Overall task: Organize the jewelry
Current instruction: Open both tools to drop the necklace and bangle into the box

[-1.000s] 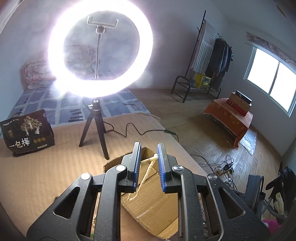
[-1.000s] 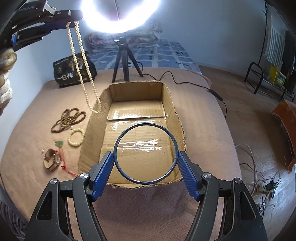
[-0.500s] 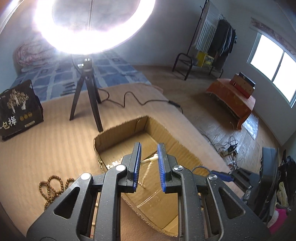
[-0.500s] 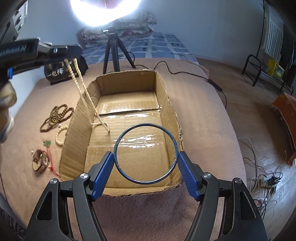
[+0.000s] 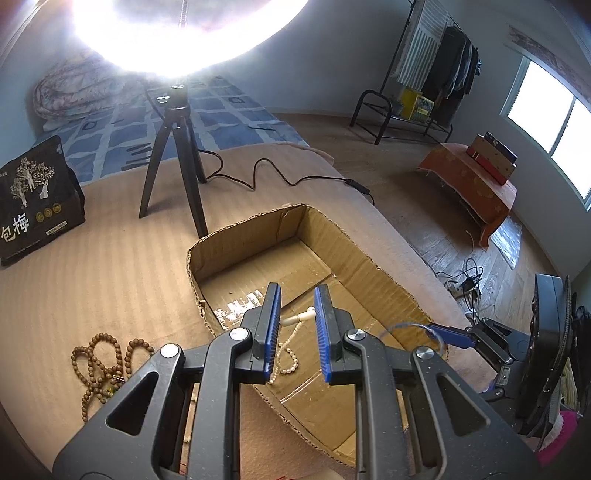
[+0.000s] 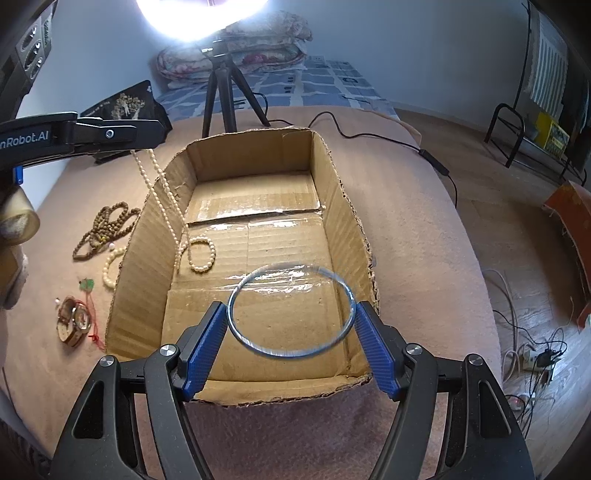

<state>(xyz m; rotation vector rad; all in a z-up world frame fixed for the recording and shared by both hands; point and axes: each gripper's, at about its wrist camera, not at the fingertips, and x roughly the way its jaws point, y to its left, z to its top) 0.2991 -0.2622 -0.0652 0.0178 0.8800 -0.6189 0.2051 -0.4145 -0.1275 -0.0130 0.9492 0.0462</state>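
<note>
Over the open cardboard box (image 6: 258, 236) on the tan blanket (image 6: 406, 229), both grippers hang with jewelry in their jaws. The left gripper (image 5: 297, 325) is pinched nearly together on the clasp end of a cream pearl necklace (image 6: 173, 225); the strand drops over the box's left wall and its lower end curls on the box floor. The right gripper (image 6: 291, 325) stands wide, its blue pads pressed on either side of a thin blue-grey bangle (image 6: 291, 310), held above the near half of the box. Left of the box on the blanket lie a brown wooden bead strand (image 6: 103, 229), a pale bead bracelet (image 6: 110, 266), a small green pendant on a red cord (image 6: 86, 286) and two watches (image 6: 74, 321). Beyond the box stands a black tripod (image 5: 173, 166) bearing a glaring ring light (image 5: 177, 33), with a black printed bag (image 5: 35, 199) at its left.
</note>
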